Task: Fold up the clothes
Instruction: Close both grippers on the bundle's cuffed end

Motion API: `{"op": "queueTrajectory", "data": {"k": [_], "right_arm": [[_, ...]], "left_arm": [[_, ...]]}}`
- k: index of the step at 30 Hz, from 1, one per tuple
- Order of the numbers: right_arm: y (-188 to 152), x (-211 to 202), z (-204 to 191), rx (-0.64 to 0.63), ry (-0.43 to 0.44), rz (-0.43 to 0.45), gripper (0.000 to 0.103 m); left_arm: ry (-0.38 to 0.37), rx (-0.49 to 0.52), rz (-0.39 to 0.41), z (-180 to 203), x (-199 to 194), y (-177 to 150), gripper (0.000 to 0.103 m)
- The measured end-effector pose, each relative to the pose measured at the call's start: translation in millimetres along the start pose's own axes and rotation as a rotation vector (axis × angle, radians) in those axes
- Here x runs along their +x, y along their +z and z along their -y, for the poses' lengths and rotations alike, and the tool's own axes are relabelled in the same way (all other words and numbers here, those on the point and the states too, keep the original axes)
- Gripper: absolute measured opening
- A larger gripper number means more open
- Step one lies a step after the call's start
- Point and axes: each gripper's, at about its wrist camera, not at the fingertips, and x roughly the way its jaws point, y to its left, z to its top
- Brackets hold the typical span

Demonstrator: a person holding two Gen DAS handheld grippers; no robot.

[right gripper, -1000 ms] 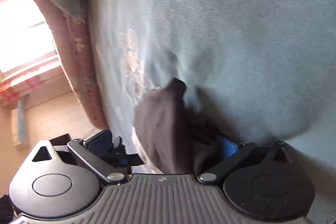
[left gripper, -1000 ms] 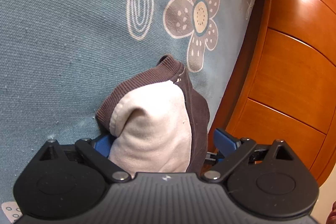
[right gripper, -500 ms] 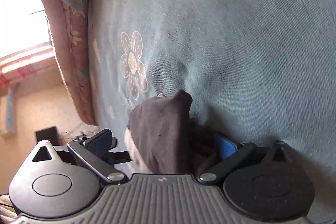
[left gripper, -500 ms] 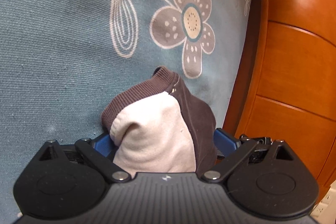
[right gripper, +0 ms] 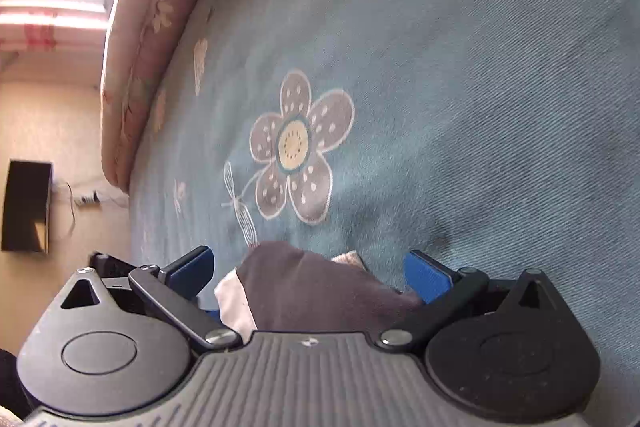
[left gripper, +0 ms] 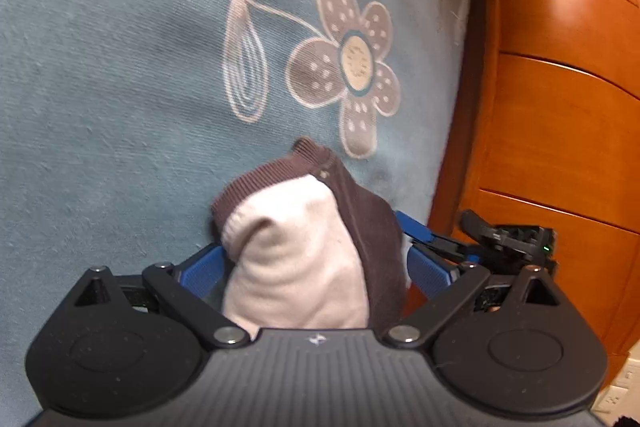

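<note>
Left wrist view is showing the left gripper (left gripper: pixel 310 263) with its blue pads spread wide on either side of a bunched garment (left gripper: pixel 304 251), brown outside with a cream fleece lining and a ribbed brown hem. The pads are standing off from the cloth, so I am reading this gripper as released, though the fabric is filling the gap and hiding the inner pad faces. The garment is rising toward the printed flower (left gripper: pixel 346 67) on the blue bedspread (left gripper: pixel 100 67), just short of its lowest petal. To the right of that flower, the orange wooden headboard (left gripper: pixel 560 127) is running along the bed edge, and what looks like the other gripper is poking in below it.

Right wrist view is showing the right gripper (right gripper: pixel 306 267), likewise splayed, with the brown cloth (right gripper: pixel 320 291) lying between its pads and apparently touching neither. Both tools are probably sitting at one edge of the garment because a fold is being laid down and let go.

Most of the garment is cut off beneath the gripper bodies, so its kind, its full outline and how far the folding has got are impossible to make out. The window is glaring white, washing out the pink quilt (right gripper: pixel 132 75) left of the flower (right gripper: pixel 298 147).
</note>
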Motion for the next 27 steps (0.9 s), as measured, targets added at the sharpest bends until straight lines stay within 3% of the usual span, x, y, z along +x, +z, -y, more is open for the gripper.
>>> {"op": "queueTrajectory", "data": {"k": [4, 6, 11, 13, 16, 19, 23, 27], "right_arm": [[-1.8, 7.8, -6.6, -0.009, 0.003, -0.023, 0.103], [-2.5, 9.9, -11.2, -0.017, 0.008, -0.023, 0.103], [-0.3, 19.0, -32.1, -0.113, 0.034, -0.038, 0.103], [1.9, 28.8, -41.1, -0.159, 0.036, -0.065, 0.103], [1.4, 40.5, -49.6, -0.189, -0.006, -0.084, 0.103], [-3.9, 36.8, -52.3, -0.205, -0.019, -0.08, 0.103], [-11.3, 23.3, -48.3, -0.202, -0.039, -0.074, 0.103], [-17.0, 11.7, -43.6, -0.199, -0.073, -0.07, 0.103]], "left_arm": [[-0.056, -0.109, -0.013, -29.9, 10.9, -7.6, 0.097], [-0.091, -0.129, 0.024, -41.5, 22.5, 1.0, 0.097], [-0.188, -0.049, 0.195, -23.2, 18.5, 11.4, 0.098], [-0.265, -0.063, 0.18, -22.7, 28.0, 20.3, 0.098], [-0.353, -0.177, 0.087, -29.6, 45.7, 37.4, 0.098], [-0.312, -0.114, 0.051, -17.0, 51.4, 47.2, 0.098], [-0.106, 0.067, 0.009, -2.4, 36.6, 41.4, 0.098], [-0.025, 0.069, -0.034, -7.0, 24.7, 33.8, 0.098]]}}
